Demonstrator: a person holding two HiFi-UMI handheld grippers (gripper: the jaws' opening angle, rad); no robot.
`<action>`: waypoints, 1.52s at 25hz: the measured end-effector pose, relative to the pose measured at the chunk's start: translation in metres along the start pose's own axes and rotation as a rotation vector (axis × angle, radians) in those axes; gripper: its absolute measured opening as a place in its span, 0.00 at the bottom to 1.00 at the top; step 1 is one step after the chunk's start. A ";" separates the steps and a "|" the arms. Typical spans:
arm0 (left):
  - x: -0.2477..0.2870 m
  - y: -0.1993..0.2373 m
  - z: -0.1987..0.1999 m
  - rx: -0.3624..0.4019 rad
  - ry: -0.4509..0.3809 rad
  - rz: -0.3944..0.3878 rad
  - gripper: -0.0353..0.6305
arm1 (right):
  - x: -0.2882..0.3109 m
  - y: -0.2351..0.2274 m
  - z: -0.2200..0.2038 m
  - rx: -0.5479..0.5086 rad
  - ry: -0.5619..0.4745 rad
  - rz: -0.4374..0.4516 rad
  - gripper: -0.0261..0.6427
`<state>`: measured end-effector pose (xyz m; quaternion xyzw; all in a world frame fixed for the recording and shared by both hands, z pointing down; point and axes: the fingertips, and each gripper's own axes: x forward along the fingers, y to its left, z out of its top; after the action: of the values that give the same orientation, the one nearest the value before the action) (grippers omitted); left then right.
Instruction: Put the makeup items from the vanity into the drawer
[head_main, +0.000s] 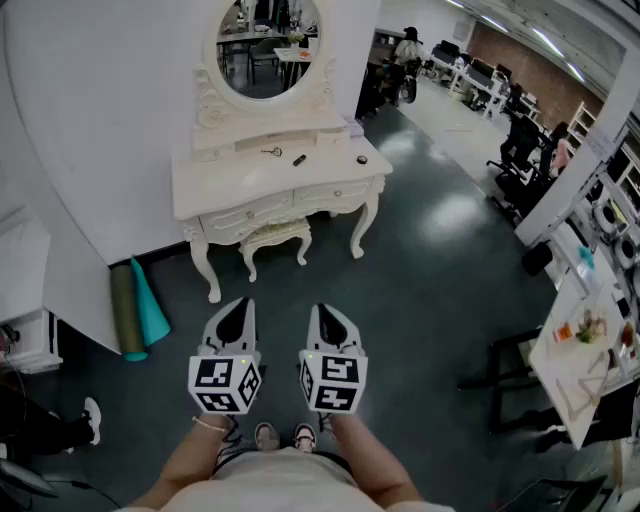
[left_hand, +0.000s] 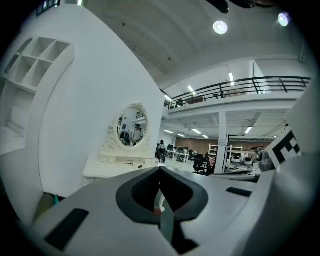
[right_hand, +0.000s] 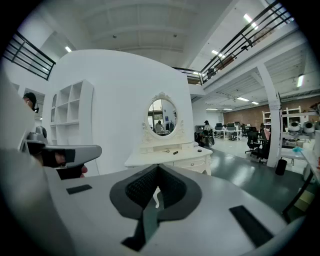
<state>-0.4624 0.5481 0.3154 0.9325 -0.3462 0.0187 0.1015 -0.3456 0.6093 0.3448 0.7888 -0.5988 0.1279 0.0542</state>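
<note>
Currently both grippers empty and clenched: left gripper has its jaws meeting at the tip with nothing between them, right gripper the same, confirmed in each gripper view. They are held side by side, near level, tips pointing across open floor toward the vanity

Relation that matters: the target lies straight ahead of both tips and well apart from them. No reach is possible from this stance, so my judgement is that an approach on foot comes first

On the vanity top, middle strip:
- looped metal tool, left of centre, roughly in line with the left gripper
- dark tube, just right of the tool, between the two grippers' lines; its long axis seems to slant from front-left to back-right, though it is too small to be sure
- small round item, near the right edge, beyond the right gripper's line

Right gripper is the nearer one for the round item, and left for the looped tool. The tube could go to either

Drawer fronts sit below the front edge and appear closed, with a stool tucked beneath them. Task looks not yet started: all items on top, nothing gripped
</note>
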 end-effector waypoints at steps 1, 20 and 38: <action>0.001 0.000 0.000 0.000 -0.002 -0.001 0.06 | 0.001 0.000 -0.001 0.001 0.001 0.000 0.06; 0.007 0.036 0.007 0.022 -0.002 -0.038 0.06 | 0.023 0.026 -0.003 0.079 0.003 -0.013 0.06; 0.081 0.084 -0.006 -0.014 0.047 -0.032 0.06 | 0.098 0.003 -0.003 0.083 0.032 -0.058 0.07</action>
<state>-0.4551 0.4352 0.3444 0.9364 -0.3289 0.0368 0.1165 -0.3244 0.5175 0.3738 0.8052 -0.5690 0.1635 0.0345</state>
